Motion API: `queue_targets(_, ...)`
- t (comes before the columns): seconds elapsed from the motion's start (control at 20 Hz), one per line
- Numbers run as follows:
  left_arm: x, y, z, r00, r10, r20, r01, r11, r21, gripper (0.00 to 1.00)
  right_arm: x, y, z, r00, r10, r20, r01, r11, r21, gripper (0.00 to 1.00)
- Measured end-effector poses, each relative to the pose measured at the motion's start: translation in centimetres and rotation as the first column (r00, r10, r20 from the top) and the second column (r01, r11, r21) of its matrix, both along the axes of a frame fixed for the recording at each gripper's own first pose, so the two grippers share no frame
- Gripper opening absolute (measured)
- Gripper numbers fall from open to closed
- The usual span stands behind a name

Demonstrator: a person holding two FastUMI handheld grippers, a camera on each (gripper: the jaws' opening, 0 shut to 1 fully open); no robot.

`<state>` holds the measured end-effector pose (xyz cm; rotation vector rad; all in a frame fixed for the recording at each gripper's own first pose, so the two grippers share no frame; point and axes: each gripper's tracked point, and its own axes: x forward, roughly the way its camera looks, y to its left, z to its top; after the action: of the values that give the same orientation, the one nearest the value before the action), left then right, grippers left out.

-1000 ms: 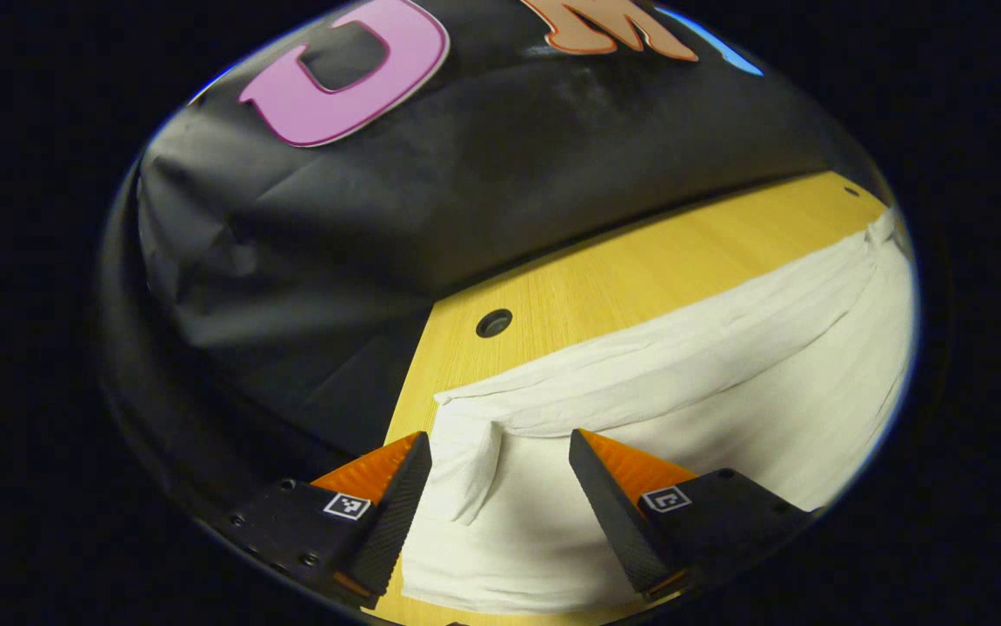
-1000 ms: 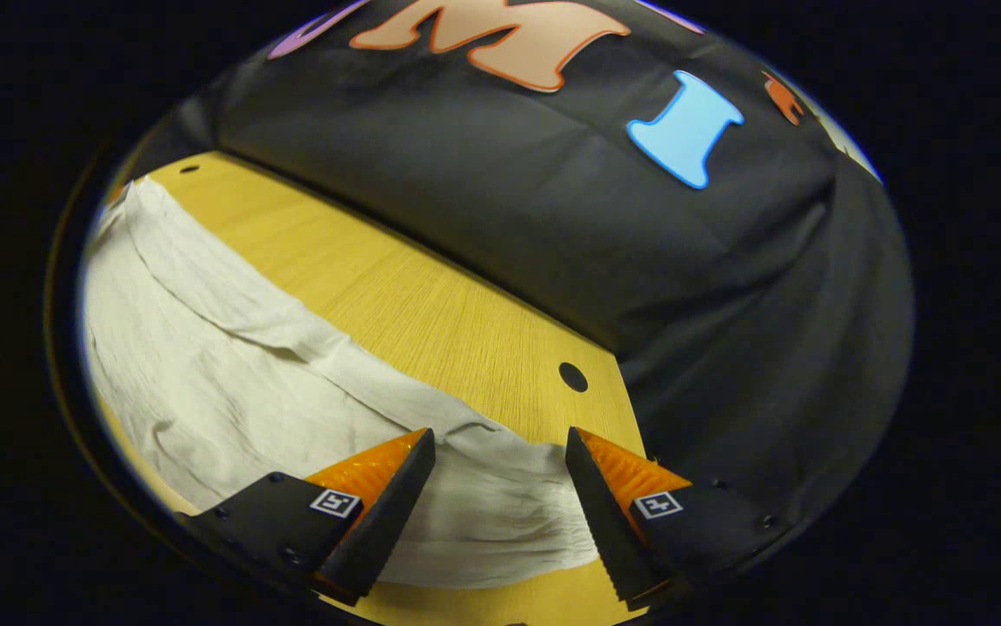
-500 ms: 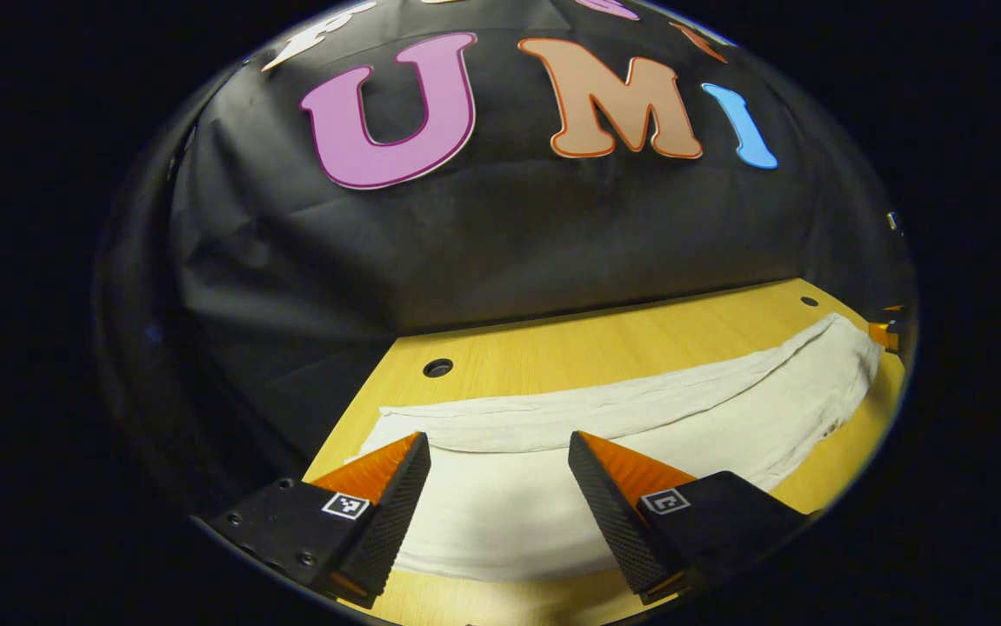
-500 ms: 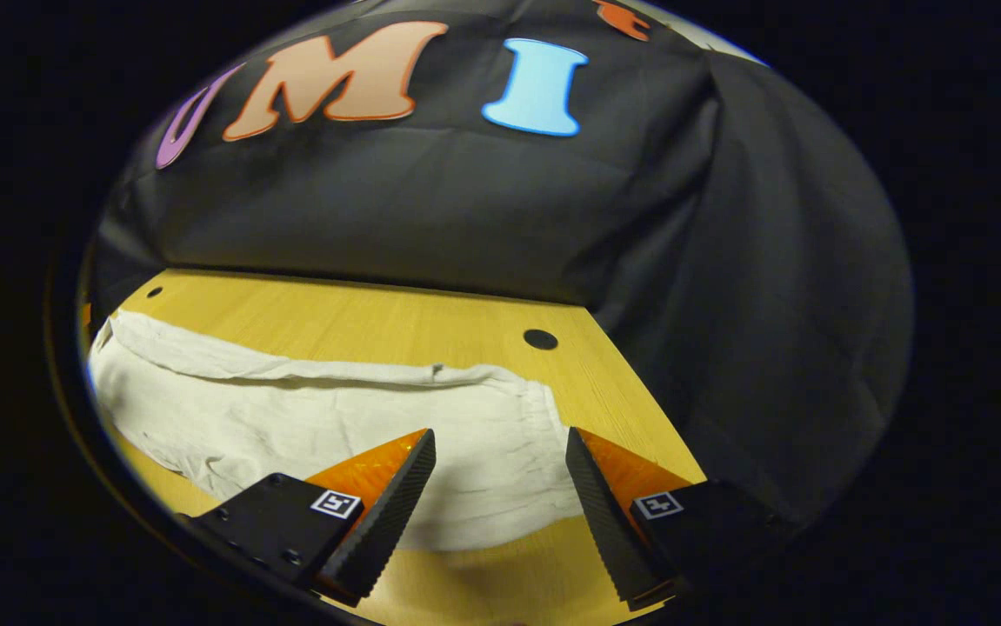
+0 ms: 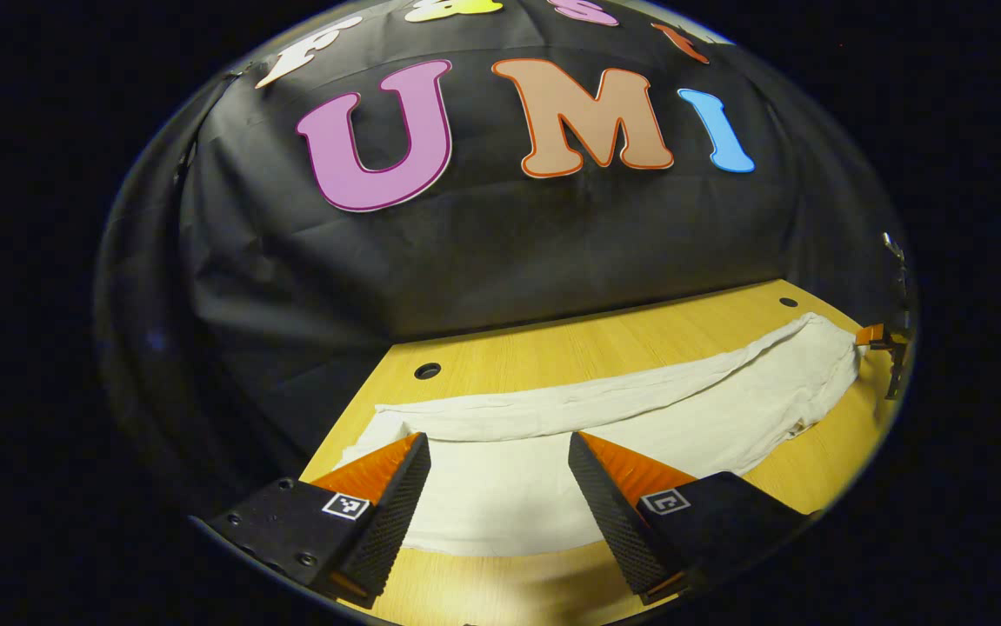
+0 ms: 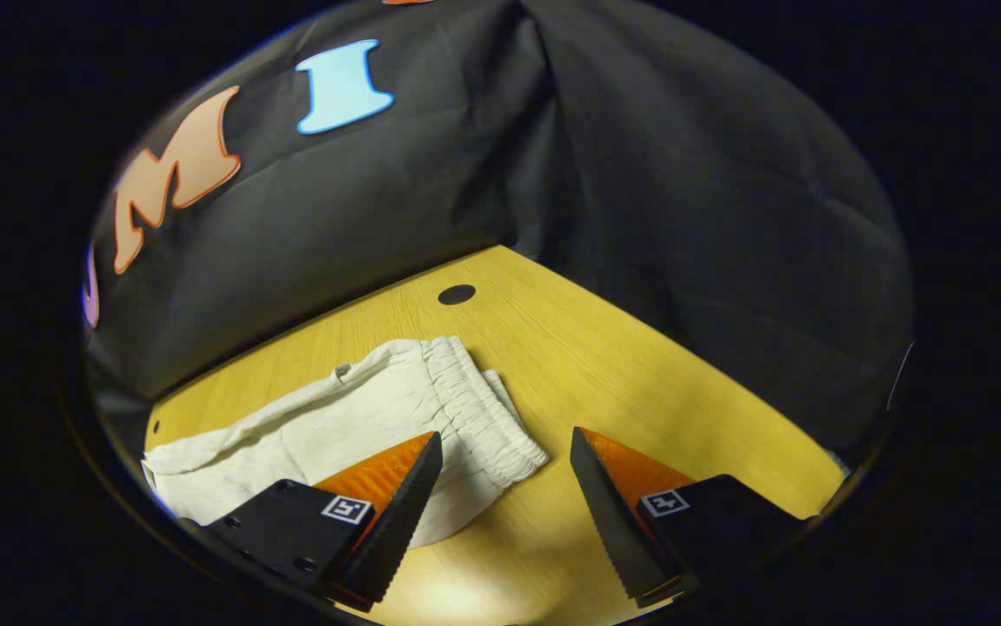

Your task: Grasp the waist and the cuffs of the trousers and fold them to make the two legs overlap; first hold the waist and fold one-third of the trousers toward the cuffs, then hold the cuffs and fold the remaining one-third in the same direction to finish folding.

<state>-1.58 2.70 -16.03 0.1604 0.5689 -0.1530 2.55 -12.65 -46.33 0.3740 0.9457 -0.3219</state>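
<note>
- The trousers (image 5: 604,417) lie flat on the wooden table (image 5: 604,335) as one long pale band across the lower middle of the left gripper view, the two legs apparently already laid one over the other
- In the right gripper view the gathered elastic waist (image 6: 483,413) sits at the centre, just above the gap between the fingers, with the legs running off to the lower left of the frame
- The left gripper (image 5: 498,496) hangs at the bottom of its view with its jaws wide apart and nothing between them; cloth near the cuff end lies beneath the gap
- The right gripper (image 6: 504,500) is likewise spread wide and empty, its left finger over the cloth and its right finger over bare table
- Judged from this, the waist fold has not yet begun, and the next move is a pinch on the waistband
- Risk: the fingers may catch only the top layer of the waistband, so the lower leg stays behind and the overlap slides apart
- Risk: a grip at one corner would lift the waist askew, giving a slanted fold
- Risk: dragging instead of lifting could bunch the thin fabric
</note>
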Motion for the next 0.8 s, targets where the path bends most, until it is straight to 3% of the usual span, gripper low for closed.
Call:
queue_targets(0.1, -0.3, 0.1, -0.3, 1.0, -0.001, -0.011, 0.001, 1.0, 0.014, 0.96, -0.1, 0.5, -1.0, 0.999, -0.025, -0.031, 0.026, 0.999, 0.032, 0.96)
queue_targets(0.2, -0.6, 0.3, -0.2, 1.0, -0.003, -0.01, 0.003, 1.0, 0.027, 0.96, -0.2, 0.8, -1.8, 0.996, -0.063, -0.056, 0.065, 0.997, 0.05, 0.92)
queue_targets(0.3, -1.1, 0.4, 0.1, 1.0, -0.001, -0.005, 0.001, 0.999, 0.033, 0.96, -0.2, 0.5, -1.9, 0.992, -0.108, -0.066, 0.112, 0.992, 0.05, 0.95)
queue_targets(0.35, -1.2, 0.6, 0.1, 1.0, 0.002, -0.004, -0.002, 0.999, 0.035, 0.96, -0.3, 0.6, -2.5, 0.989, -0.121, -0.089, 0.127, 0.99, 0.06, 0.82)
queue_targets(0.4, -1.3, 0.7, 0.1, 1.0, 0.007, -0.004, -0.007, 0.999, 0.033, 0.96, -0.6, 0.3, -2.2, 0.987, -0.13, -0.098, 0.135, 0.989, 0.052, 0.79)
queue_targets(0.5, -1.5, 0.9, 0.0, 1.0, 0.019, -0.01, -0.019, 0.999, 0.029, 0.97, -0.8, 0.8, -2.7, 0.985, -0.117, -0.128, 0.13, 0.987, 0.098, 0.52)
queue_targets(0.55, -1.6, 1.0, 0.0, 1.0, 0.023, -0.011, -0.023, 0.999, 0.027, 0.96, -0.3, 0.8, -2.7, 0.986, -0.126, -0.106, 0.136, 0.986, 0.097, 0.29)
queue_targets(0.6, -1.7, 1.0, 0.2, 1.0, 0.028, -0.01, -0.027, 0.999, 0.025, 0.96, -0.2, 0.9, -2.7, 0.987, -0.118, -0.113, 0.13, 0.986, 0.105, 0.22)
queue_targets(0.7, -1.7, 1.0, 0.2, 1.0, 0.027, -0.008, -0.027, 0.999, 0.025, 0.92, 0.0, 0.2, -2.5, 0.989, -0.096, -0.11, 0.107, 0.989, 0.103, 0.2)
queue_targets(0.8, -1.8, 0.9, 0.3, 1.0, 0.022, -0.003, -0.022, 0.999, 0.029, 0.96, 0.1, -0.8, -1.9, 0.989, -0.088, -0.115, 0.096, 0.993, 0.064, 0.14)
